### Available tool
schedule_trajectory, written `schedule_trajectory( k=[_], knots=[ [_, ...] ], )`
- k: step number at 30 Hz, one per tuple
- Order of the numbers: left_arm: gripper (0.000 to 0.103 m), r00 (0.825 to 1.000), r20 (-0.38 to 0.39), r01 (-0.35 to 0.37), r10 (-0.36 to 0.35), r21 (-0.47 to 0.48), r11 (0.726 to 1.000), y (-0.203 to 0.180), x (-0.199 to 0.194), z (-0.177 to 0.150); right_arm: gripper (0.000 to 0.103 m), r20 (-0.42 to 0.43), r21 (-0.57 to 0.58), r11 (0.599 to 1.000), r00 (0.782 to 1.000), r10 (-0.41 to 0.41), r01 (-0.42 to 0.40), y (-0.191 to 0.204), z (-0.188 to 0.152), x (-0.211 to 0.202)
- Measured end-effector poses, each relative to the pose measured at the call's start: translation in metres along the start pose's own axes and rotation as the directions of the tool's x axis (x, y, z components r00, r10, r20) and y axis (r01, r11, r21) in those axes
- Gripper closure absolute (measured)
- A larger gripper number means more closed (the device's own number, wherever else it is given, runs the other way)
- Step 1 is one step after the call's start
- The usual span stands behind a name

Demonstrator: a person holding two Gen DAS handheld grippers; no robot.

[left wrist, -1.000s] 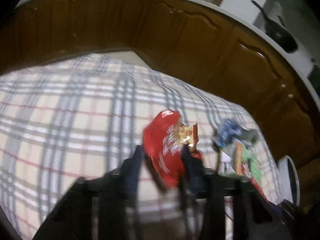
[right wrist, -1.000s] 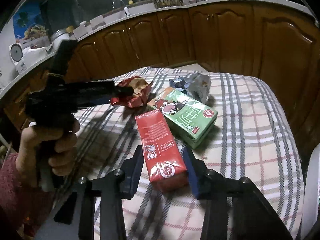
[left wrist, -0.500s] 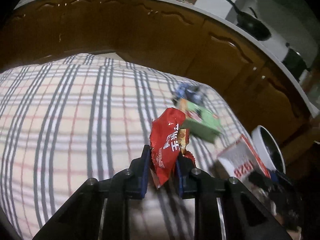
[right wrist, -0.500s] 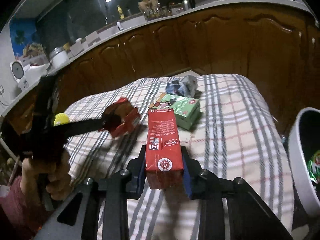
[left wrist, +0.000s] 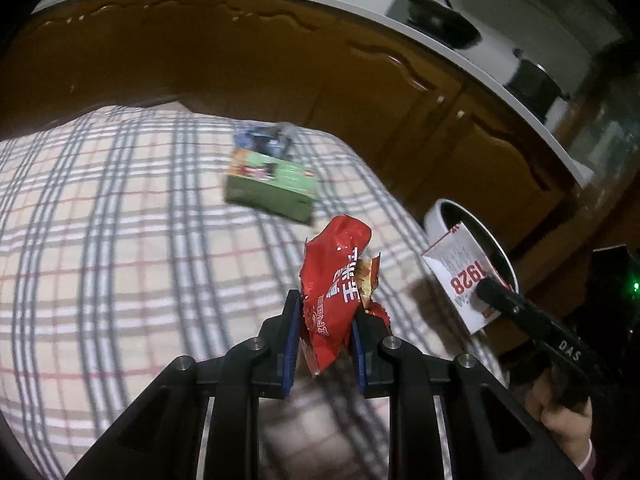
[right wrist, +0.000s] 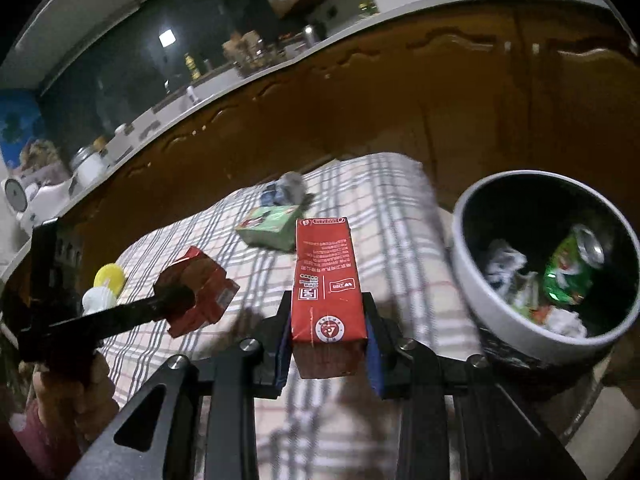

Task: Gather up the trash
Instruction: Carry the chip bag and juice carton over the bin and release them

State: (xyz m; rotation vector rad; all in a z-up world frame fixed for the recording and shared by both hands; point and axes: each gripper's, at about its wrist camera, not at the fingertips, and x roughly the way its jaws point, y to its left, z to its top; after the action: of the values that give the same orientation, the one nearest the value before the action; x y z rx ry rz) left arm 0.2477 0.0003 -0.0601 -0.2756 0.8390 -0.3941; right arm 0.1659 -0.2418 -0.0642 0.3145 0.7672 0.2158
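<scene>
My left gripper (left wrist: 325,320) is shut on a crumpled red snack wrapper (left wrist: 336,276), held clear above the plaid tablecloth (left wrist: 120,240). In the right wrist view the same wrapper (right wrist: 202,296) hangs at the left gripper's tip. My right gripper (right wrist: 326,324) is shut on a red drink carton (right wrist: 326,276), lifted off the table. The left wrist view shows this carton (left wrist: 460,276) from its white side, over a white bin (left wrist: 436,216). That bin (right wrist: 480,300) holds a green can and crumpled paper. A green carton (left wrist: 272,184) and a blue-grey wrapper (left wrist: 266,140) lie on the cloth.
Brown wooden cabinets (left wrist: 280,64) curve around behind the table. The green carton (right wrist: 270,226) and the crumpled wrapper (right wrist: 286,192) sit far back on the plaid tablecloth (right wrist: 380,208). A person's hand (right wrist: 64,392) grips the left tool's handle. The bin stands off the table's right edge.
Both grippers closed on their items, lifted them off the cloth and carried them right, toward the bin. The bin's inside has come into the right wrist view.
</scene>
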Motion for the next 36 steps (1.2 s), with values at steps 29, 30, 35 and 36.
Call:
schedule_trajectory(
  k=[29,30,35,36],
  knots=[
    [0.082,0.994,-0.067,0.099,-0.088,0.190,0.977,-0.124,0.050,0.015,0.072,0.118,0.173,0.972,0.976,-0.182,0.160,-0.107,-0.005,-0.086],
    [0.082,0.994,-0.067,0.099,-0.088,0.195,0.976,-0.126,0.051,0.015,0.072,0.119,0.174,0.971,0.976,-0.184,0.162,-0.108,-0.004,-0.086],
    [0.082,0.993,-0.076,0.101,-0.086,0.214,0.972,-0.139,0.066,0.022,0.072,0.123,0.184,0.968,0.973,-0.195,0.171,-0.119,-0.001,-0.086],
    [0.082,0.993,-0.079,0.102,-0.086,0.214,0.971,-0.141,0.069,0.023,0.072,0.122,0.186,0.967,0.972,-0.198,0.174,-0.121,0.000,-0.086]
  ],
)
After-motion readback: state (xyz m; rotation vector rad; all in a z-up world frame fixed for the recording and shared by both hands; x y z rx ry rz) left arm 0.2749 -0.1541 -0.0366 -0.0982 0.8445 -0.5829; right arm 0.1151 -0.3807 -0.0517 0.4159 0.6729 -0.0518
